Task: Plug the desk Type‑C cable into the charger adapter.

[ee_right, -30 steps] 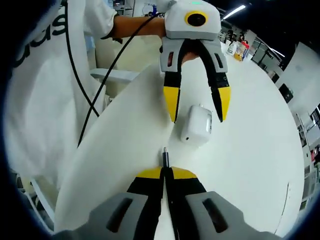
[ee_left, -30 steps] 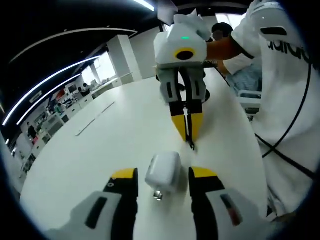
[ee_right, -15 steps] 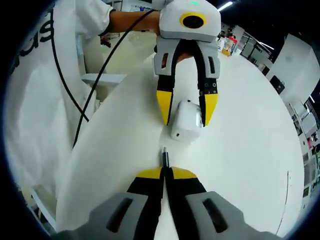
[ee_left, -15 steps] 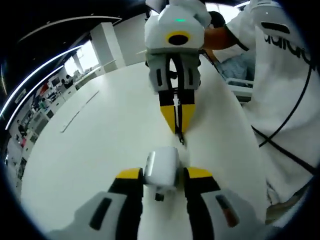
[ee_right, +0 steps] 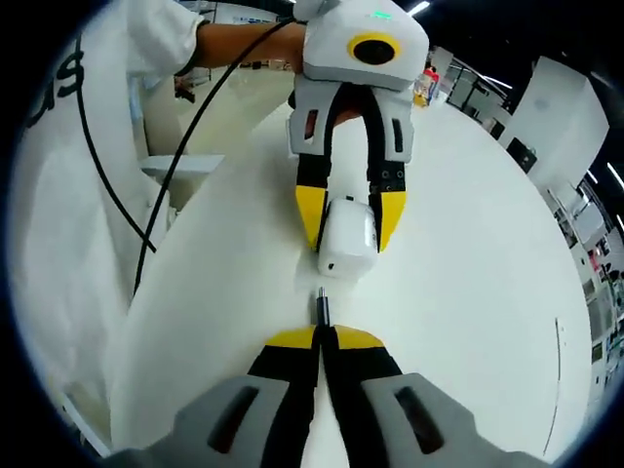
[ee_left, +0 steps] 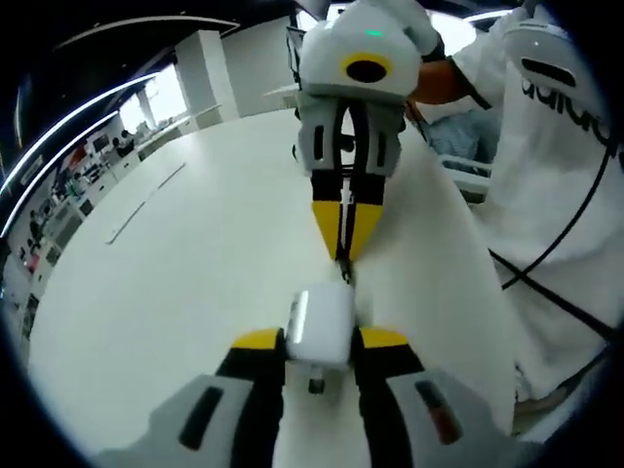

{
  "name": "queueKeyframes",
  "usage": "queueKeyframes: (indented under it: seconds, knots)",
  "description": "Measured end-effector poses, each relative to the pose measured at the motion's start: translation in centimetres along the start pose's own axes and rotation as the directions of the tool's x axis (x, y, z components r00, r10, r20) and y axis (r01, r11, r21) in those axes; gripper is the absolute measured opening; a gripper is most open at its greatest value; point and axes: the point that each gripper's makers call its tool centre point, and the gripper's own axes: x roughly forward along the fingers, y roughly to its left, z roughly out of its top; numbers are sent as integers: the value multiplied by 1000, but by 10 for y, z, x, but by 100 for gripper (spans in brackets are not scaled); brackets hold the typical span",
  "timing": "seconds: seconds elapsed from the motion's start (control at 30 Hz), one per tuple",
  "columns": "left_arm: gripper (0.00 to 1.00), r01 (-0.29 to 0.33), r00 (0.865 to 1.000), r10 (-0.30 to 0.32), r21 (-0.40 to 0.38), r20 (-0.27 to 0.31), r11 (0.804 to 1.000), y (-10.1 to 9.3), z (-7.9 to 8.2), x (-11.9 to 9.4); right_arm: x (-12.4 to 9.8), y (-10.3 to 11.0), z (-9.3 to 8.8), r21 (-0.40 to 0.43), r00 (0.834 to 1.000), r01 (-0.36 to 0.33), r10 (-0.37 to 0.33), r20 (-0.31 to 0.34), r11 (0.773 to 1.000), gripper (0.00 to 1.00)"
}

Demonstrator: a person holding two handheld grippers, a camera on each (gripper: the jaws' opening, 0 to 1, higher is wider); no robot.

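Left gripper [ee_left: 319,341] clenched on white charger adapter [ee_left: 320,327] above white counter [ee_left: 175,283], port facing the other gripper. Right gripper [ee_right: 321,336] clenched on Type-C cable [ee_right: 321,307], plug tip just short of adapter, aligned. Person's white sleeve at the side.

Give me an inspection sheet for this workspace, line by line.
Surface: white table, bare around the work.
Job's things: white charger adapter between the jaws of the left gripper, port facing the Type-C plug; plug close to the port, not yet in.
Clutter: thin strip lying far off on the table.
Grippers: left gripper shut on the adapter; right gripper shut on the cable, plug tip sticking out past its jaws.
Cables: black cord hanging across the person's white shirt.
Surroundings: open office with ceiling light strips and distant desks.
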Motion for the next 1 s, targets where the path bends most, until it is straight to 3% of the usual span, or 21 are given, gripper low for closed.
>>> queueKeyframes:
  seconds: [0.47, 1.0]
  knots:
    - [26, 23, 1000, -24, -11, -12, 1000, 1, 0, 2, 1, -8, 9, 85, 999, 37, -40, 29, 996, 3]
    - [26, 32, 999, -32, -9, -26, 999, 4, 0, 3, 2, -4, 16, 134, 999, 15, -19, 29, 991, 3]
